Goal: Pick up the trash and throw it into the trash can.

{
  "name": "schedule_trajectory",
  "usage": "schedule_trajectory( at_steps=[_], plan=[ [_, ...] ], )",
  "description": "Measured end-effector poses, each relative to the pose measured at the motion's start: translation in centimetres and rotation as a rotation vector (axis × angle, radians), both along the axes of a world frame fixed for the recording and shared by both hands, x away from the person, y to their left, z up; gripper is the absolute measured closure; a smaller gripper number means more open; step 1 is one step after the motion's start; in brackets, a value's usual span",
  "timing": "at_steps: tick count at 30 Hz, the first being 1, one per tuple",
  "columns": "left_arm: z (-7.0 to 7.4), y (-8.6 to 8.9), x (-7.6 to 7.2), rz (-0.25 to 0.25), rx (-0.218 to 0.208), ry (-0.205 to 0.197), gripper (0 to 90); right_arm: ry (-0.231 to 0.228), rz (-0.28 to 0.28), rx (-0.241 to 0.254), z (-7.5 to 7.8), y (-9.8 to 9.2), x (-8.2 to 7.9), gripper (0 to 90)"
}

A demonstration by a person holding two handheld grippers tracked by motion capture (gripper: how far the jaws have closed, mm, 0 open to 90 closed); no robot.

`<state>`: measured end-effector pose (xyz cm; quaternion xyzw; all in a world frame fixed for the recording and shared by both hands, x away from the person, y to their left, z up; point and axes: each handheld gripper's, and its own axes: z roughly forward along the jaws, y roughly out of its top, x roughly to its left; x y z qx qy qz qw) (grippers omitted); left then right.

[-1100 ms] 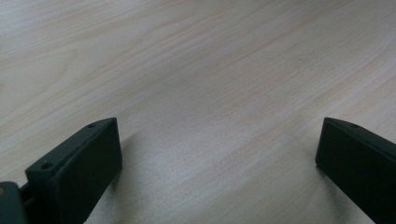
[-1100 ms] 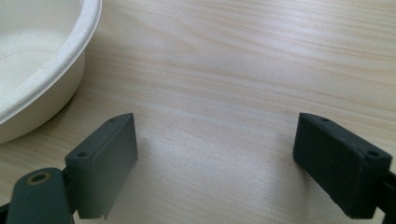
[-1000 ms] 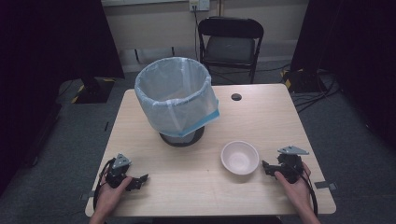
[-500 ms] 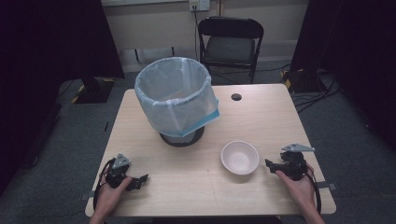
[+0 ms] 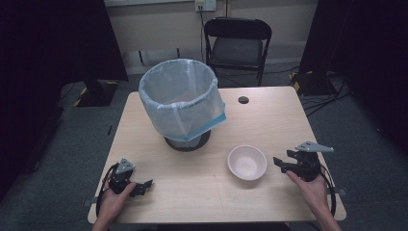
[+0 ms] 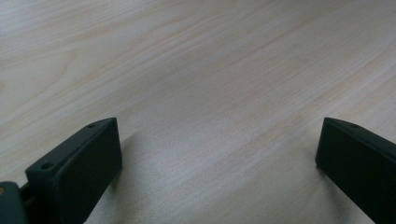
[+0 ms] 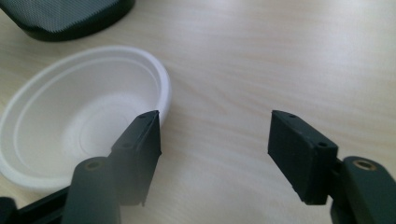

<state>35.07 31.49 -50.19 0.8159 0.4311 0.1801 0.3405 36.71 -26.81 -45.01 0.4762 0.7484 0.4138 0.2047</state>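
We have the white bowl standing upright on the table, toward its near right part, with the right gripper just beside it, jaws spread and holding nothing. The left gripper rests near the near left corner, also spread and empty.

What worries us is the approach. In the right gripper view 1 jaw sits over the bowl's rim while the other hangs over bare wood, so closing from here could catch only the thin lip. We judge the bowl light, so a glancing pinch might tip it or skid it toward the lined bin. The bin's liner hangs loose at its right side, and a wide swing could snag it.

The high view gives us the whole layout, bin toward the far left and bowl apart from it. The right gripper view adds how the jaw overlaps the rim, plus the bin's mesh base. The left gripper view shows its 2 jaws wide over plain wood.
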Motion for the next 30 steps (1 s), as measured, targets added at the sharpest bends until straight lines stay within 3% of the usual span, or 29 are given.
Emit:
schedule_trajectory(
  at_steps=[1, 3, 4, 5, 9, 12, 13, 14, 15, 16, 17, 23, 28, 30],
  plan=[
    [0.0, 0.0, 0.0, 0.000, 0.001, 0.000, 0.0, -0.040, 0.016, 0.011, 0.5, 0.5, 0.0, 38.4],
    [0.0, 0.0, 0.0, 0.000, 0.001, 0.000, 0.0, -0.052, 0.039, 0.019, 1.1, 1.0, 0.1, 39.4],
    [0.0, 0.0, 0.0, 0.000, 0.001, 0.000, 0.0, -0.052, 0.039, 0.019, 1.1, 1.0, 0.1, 39.4],
    [0.0, 0.0, 0.0, 0.000, 0.000, 0.000, 0.0, -0.059, 0.058, -0.003, 1.7, 1.6, 0.3, 45.4],
    [0.0, 0.0, 0.0, 0.000, 0.000, 0.000, 0.0, -0.045, 0.098, -0.006, 2.3, 2.4, 0.8, 46.4],
    [0.0, 0.0, 0.0, 0.000, 0.001, 0.000, 0.0, -0.067, 0.124, -0.037, 2.5, 3.4, 1.1, 49.3],
    [0.0, 0.0, 0.0, 0.000, 0.001, 0.000, 0.0, -0.035, 0.142, -0.040, 2.3, 4.1, 1.4, 50.5],
    [0.0, 0.0, 0.0, 0.000, 0.001, 0.000, 0.0, -0.035, 0.142, -0.040, 2.3, 4.1, 1.4, 50.5],
    [0.0, 0.0, 0.0, 0.000, 0.000, 0.000, 0.0, 0.014, 0.151, -0.047, 2.0, 4.7, 1.9, 47.6],
    [0.0, 0.0, 0.0, 0.000, 0.000, 0.000, 0.0, 0.014, 0.151, -0.047, 2.0, 4.7, 1.9, 47.6],
    [0.0, 0.0, 0.0, 0.000, 0.001, 0.000, 0.0, 0.056, 0.159, -0.054, 1.4, 5.1, 2.4, 45.7],
    [0.0, 0.0, 0.0, 0.000, 0.001, 0.000, 0.0, 0.118, 0.145, -0.082, -0.2, 5.4, 4.1, 39.4],
    [0.0, 0.0, 0.0, 0.001, 0.000, 0.000, 0.0, 0.137, 0.147, -0.077, -1.5, 5.5, 4.5, 43.4],
    [0.0, 0.0, 0.0, 0.001, -0.001, 0.000, 0.0, 0.155, 0.160, -0.098, -2.0, 5.8, 4.6, 44.9]
  ],
)
